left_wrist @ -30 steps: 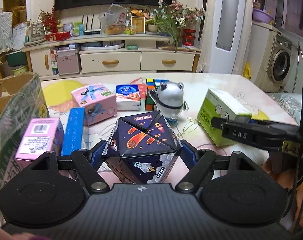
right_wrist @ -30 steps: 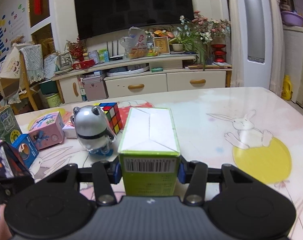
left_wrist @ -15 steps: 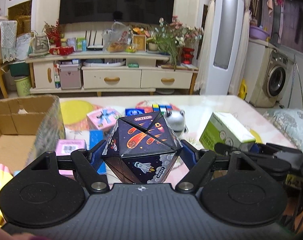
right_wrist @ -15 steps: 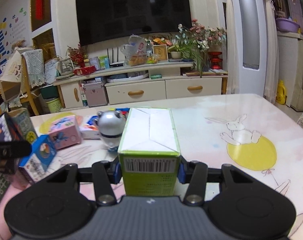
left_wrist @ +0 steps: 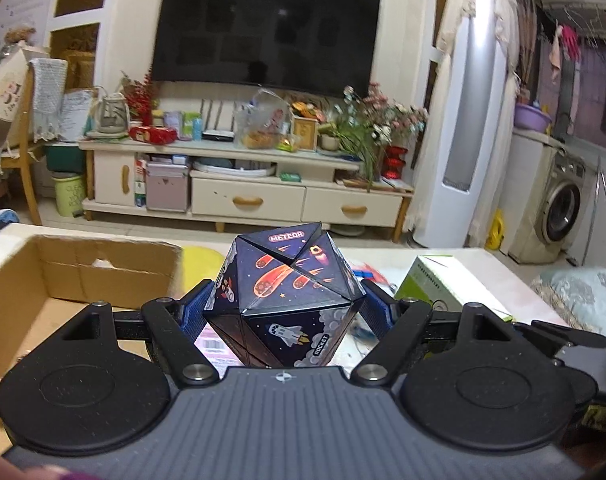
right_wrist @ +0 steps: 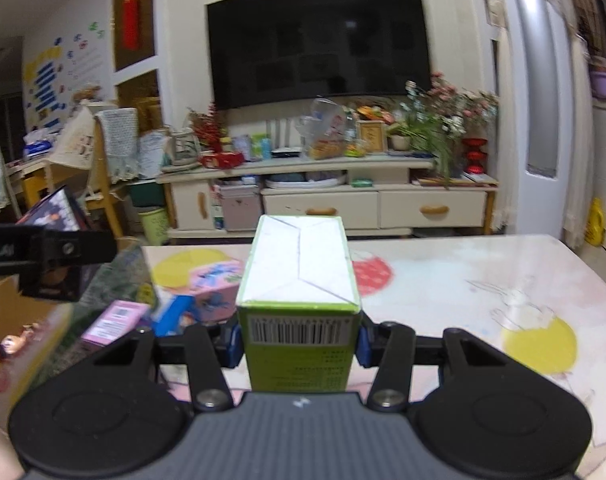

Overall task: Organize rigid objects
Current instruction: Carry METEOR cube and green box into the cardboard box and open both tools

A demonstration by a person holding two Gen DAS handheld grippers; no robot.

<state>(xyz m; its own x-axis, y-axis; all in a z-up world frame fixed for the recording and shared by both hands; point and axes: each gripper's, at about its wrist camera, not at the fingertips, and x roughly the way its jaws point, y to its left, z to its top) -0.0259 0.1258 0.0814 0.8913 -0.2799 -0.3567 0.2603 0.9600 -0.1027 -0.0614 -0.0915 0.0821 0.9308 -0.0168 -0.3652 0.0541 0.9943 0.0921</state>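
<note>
Dark faceted space-print puzzle box (left_wrist: 287, 296), marked with meteors and a rocket, sits clamped in our left claw (left_wrist: 287, 308), raised beside the open brown cardboard carton (left_wrist: 83, 272) on its left. Our right claw (right_wrist: 299, 340) is clamped on a green-and-white rectangular cardboard box (right_wrist: 299, 300) with a barcode, held above the pale tabletop (right_wrist: 463, 272) printed with rabbits and yellow circles. Pink boxes (right_wrist: 211, 280) and a blue one (right_wrist: 175, 314) lie on that tabletop, near the carton.
</note>
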